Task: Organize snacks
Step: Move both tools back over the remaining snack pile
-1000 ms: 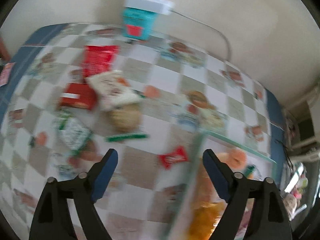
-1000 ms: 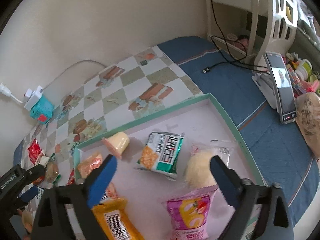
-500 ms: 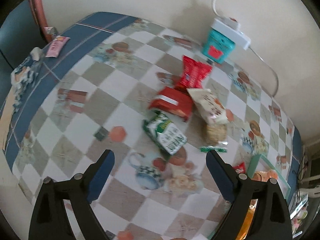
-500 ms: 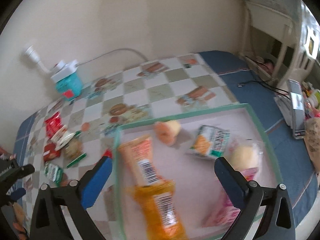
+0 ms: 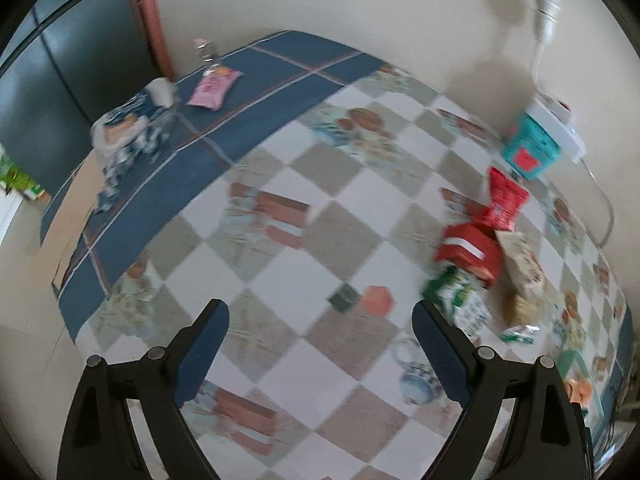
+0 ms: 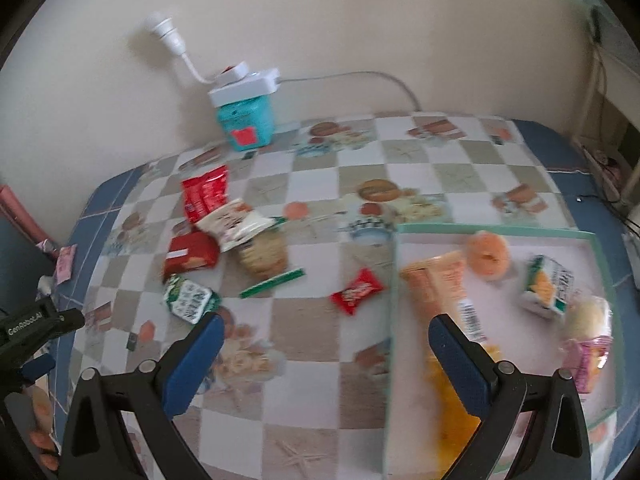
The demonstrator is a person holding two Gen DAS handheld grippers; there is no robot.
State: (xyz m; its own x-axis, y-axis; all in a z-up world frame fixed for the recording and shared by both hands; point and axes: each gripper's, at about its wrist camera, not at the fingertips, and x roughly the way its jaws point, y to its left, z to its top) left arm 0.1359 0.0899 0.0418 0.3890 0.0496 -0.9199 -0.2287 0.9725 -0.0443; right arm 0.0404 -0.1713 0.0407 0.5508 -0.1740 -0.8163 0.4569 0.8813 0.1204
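Observation:
Loose snacks lie on the checked tablecloth: a red bag (image 6: 205,197), a white pack (image 6: 236,224), a red box (image 6: 191,255), a green-white pack (image 6: 190,299), a round cracker pack (image 6: 265,254), a green stick (image 6: 273,283) and a small red candy (image 6: 357,291). A green-rimmed tray (image 6: 496,233) at right holds an orange pack (image 6: 440,280), a jelly cup (image 6: 488,255) and other snacks. My right gripper (image 6: 322,356) is open and empty above the table beside the tray. My left gripper (image 5: 320,344) is open and empty; the red box (image 5: 468,249) and green-white pack (image 5: 464,300) lie to its right.
A teal box with a white power strip (image 6: 245,120) stands at the back wall. A pink packet (image 5: 214,85) and a patterned bundle (image 5: 128,128) lie on the blue cloth border at far left. The left gripper's body (image 6: 32,322) shows at the right view's left edge.
Both views have swung left. The left gripper now faces the table's left part, with the snack pile shifted to its right. The right gripper now sees the loose snacks beside the tray.

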